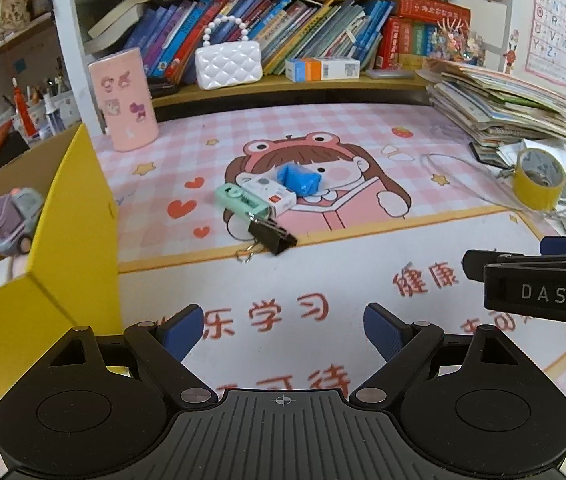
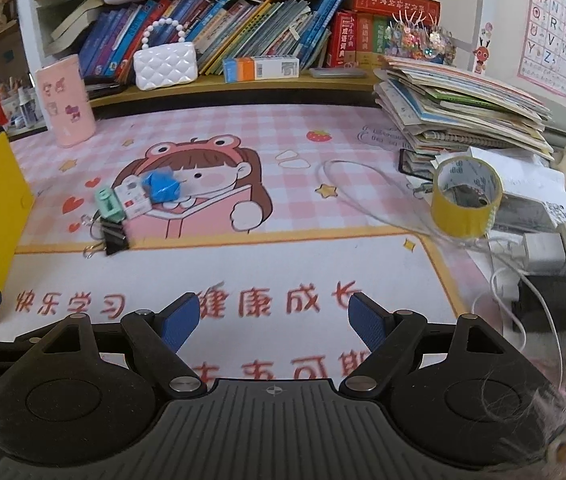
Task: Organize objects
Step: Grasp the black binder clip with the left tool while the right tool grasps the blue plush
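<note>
Both grippers (image 1: pixel 283 330) (image 2: pixel 271 320) agape above cartoon desk mat (image 2: pixel 243 264), bookshelf (image 2: pixel 243 80) behind.

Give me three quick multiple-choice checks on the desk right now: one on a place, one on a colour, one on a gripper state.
1. Where is the black binder clip?
A. in the yellow box
B. on the desk mat, at the near end of the small pile
C. on the bookshelf

2. What colour is the tape roll?
A. yellow
B. red
C. green

3. How is the left gripper?
A. shut on the clip
B. shut on nothing
C. open, holding nothing

Answers: 1 B, it lies on the desk mat in front of the mint case. 2 A, its outer band is yellow. 3 C, its blue pads stand wide apart over the mat.
</note>
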Tool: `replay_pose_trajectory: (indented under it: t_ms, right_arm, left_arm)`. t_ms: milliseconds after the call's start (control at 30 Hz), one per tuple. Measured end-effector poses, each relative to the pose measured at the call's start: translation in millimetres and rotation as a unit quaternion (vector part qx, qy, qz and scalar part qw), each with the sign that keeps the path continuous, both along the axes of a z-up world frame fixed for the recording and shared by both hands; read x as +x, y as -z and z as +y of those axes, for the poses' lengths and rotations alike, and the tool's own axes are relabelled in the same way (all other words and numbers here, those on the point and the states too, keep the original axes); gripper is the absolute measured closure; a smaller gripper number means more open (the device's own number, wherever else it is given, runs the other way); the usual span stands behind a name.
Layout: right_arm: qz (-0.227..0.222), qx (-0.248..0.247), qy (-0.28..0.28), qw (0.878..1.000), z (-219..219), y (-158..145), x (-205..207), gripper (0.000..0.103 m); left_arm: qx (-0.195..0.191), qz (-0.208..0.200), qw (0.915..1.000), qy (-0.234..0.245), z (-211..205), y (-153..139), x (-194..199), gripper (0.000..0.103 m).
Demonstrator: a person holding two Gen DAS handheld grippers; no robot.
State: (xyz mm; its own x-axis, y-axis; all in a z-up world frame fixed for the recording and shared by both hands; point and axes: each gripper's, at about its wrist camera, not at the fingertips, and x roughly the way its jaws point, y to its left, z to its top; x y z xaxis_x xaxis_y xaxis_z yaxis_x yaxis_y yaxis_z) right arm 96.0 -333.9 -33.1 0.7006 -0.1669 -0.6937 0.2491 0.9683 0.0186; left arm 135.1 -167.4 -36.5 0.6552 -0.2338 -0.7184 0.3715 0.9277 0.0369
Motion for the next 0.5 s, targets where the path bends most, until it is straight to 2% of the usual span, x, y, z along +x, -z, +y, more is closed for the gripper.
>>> replay_pose_trajectory:
  t_ms: [300, 400, 500]
  right_arm:
    - [-0.024, 0.019, -0.025, 0.999, -17.3, -9.2, 25.7, 0.023]
    - [-0.029, 0.026, -0.044, 0.998, -19.5, -10.7, 37.4, 0.026]
    - [-0.032, 0.027, -0.065, 0.997, -17.8, -11.5, 50.0, 0.026]
  left_arm:
    - [0.007, -0.013, 0.9997, -0.021, -17.0, -2.0, 21.5, 0.016]
    - [0.005, -0.015, 0.9991, -0.038, -18.9, -0.8, 31.8, 0.021]
    - [-0.002, -0.006, 0.9983, -0.058, -19.5, 3.0, 46.5, 0.032]
